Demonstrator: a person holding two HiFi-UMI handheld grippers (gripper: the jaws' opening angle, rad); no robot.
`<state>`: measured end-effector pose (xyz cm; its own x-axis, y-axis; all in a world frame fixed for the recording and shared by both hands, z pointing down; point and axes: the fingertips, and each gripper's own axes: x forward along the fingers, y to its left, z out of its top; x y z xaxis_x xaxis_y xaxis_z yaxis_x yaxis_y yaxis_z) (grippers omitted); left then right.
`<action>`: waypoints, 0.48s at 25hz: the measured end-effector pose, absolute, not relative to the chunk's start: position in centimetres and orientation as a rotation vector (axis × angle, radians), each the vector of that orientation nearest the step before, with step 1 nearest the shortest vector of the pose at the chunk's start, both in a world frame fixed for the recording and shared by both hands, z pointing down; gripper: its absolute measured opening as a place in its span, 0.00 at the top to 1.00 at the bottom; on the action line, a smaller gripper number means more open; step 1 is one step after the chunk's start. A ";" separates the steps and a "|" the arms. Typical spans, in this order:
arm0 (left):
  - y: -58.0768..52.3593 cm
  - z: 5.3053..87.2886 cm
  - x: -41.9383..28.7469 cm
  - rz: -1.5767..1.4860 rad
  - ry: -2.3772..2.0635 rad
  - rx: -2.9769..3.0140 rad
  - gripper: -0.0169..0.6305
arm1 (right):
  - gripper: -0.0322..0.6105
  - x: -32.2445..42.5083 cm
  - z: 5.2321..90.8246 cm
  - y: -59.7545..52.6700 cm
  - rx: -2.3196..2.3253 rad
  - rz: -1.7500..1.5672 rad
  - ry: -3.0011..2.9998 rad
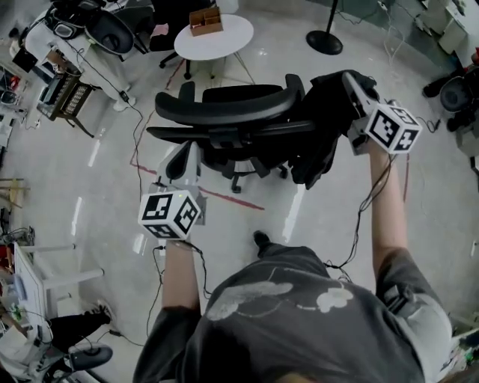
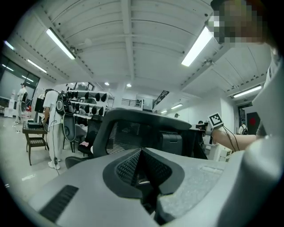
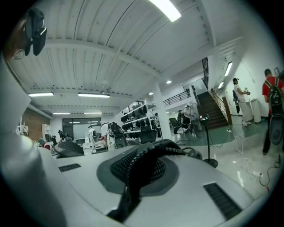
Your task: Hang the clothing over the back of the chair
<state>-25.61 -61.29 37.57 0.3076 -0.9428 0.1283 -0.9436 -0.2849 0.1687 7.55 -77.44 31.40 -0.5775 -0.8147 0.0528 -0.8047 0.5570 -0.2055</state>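
Observation:
A black office chair [image 1: 224,112] stands in front of me in the head view, its curved backrest top facing me. My right gripper [image 1: 352,81] is raised at the chair's right side and is shut on a black garment [image 1: 325,127]. The garment hangs in a bunch beside the backrest's right end. In the right gripper view a zippered edge of the garment [image 3: 146,162] comes out from between the jaws of the right gripper [image 3: 143,165]. My left gripper [image 1: 183,158] is at the chair's left side, shut, with nothing seen in it. The left gripper view faces the mesh backrest [image 2: 133,128].
A round white table [image 1: 224,46] with a wooden box [image 1: 206,21] stands behind the chair. A black stand base [image 1: 324,41] sits at the back right. Desks and gear [image 1: 63,90] line the left. Cables [image 1: 138,142] and red tape cross the floor.

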 end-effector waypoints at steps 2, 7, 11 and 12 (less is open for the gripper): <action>-61.8 37.5 -26.7 -0.002 -1.764 2.347 0.97 | 0.95 5.1 29.8 -79.3 -1.360 -0.257 2.788; -62.6 37.2 -28.8 -0.020 -1.831 2.340 0.97 | 0.95 -1.5 26.3 -81.6 -1.141 -0.112 2.898; -63.1 35.8 -30.2 -0.049 -1.883 2.334 0.97 | 0.95 -7.1 23.0 -82.0 -0.937 -0.040 2.941; -63.0 35.4 -30.6 -0.057 -1.894 2.335 0.97 | 0.95 -8.4 22.2 -81.8 -0.891 -0.027 2.945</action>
